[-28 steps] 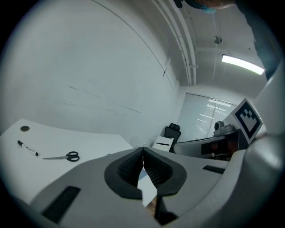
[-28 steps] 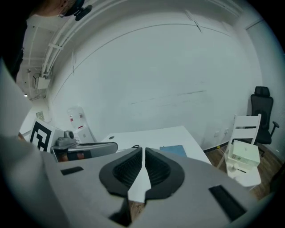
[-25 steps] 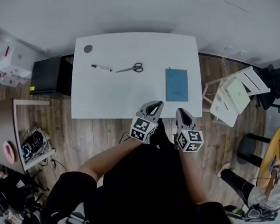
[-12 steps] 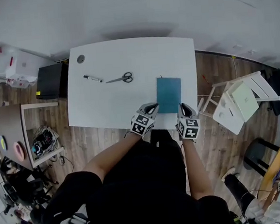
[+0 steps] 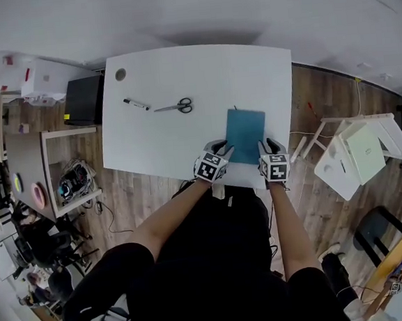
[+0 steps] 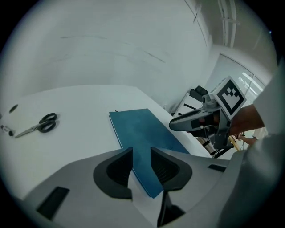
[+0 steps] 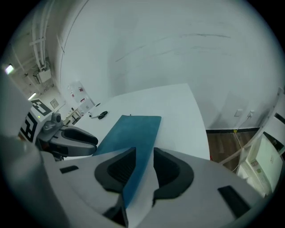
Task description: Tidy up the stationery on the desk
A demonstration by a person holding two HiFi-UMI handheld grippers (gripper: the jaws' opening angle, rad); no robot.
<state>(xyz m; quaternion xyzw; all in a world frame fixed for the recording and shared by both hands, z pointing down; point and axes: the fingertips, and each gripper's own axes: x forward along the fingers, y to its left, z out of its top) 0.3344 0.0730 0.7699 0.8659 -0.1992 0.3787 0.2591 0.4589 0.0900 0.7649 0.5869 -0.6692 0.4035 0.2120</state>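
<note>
marker (image 5: 136, 104), scissors (image 5: 179, 107), notebook (image 5: 245, 137) l-to-r on desk (image 5: 179, 67)

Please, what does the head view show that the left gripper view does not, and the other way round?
Only the head view: the person's arms, the black cabinet beside the desk, the wooden floor. Only the left gripper view: the jaws of the left gripper up close, apart, having just been opening, the near corner of the blue notebook in their gap, not pinched. Both: the notebook, scissors, marker, desk.
</note>
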